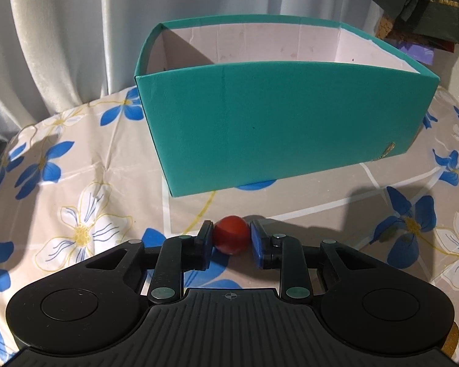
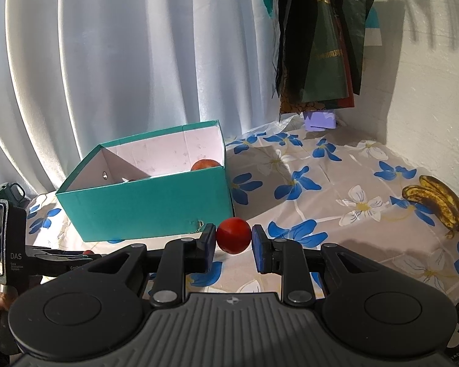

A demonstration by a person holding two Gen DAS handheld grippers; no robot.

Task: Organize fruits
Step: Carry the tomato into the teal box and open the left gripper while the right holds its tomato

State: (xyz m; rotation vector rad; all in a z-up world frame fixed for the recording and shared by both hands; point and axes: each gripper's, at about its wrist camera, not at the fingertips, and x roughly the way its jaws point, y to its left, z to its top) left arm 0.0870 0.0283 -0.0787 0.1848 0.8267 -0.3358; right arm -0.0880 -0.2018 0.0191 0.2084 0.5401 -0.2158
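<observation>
A table [image 2: 336, 165] under a flowered cloth carries everything, with pale curtains [image 2: 122, 61] hanging behind it. On it stands a teal box [image 1: 275, 122], open at the top; from the right wrist view a reddish fruit [image 2: 205, 164] already lies against its far inner wall. Two spotted bananas [image 2: 434, 205] lie well apart from the box, near the table's right edge. Each claw holds a small red fruit, round and glossy like a cherry tomato. The left gripper [image 1: 231, 238] sits low over the cloth, just in front of the box, its jaws narrowed onto a tomato [image 1: 231, 235] that looks to rest on or barely above the table. The right gripper [image 2: 233, 240] grips its own tomato [image 2: 233, 235] the same way, pads pressing both sides, beside the box's near corner. Such a fruit is likely light, smooth-skinned and a little slippery, with soft flesh that bruises or bursts under a hard squeeze, so the pads belong across its widest middle with gentle pressure. The bananas would be heavier, soft, and best taken across the bunch's thick middle.
</observation>
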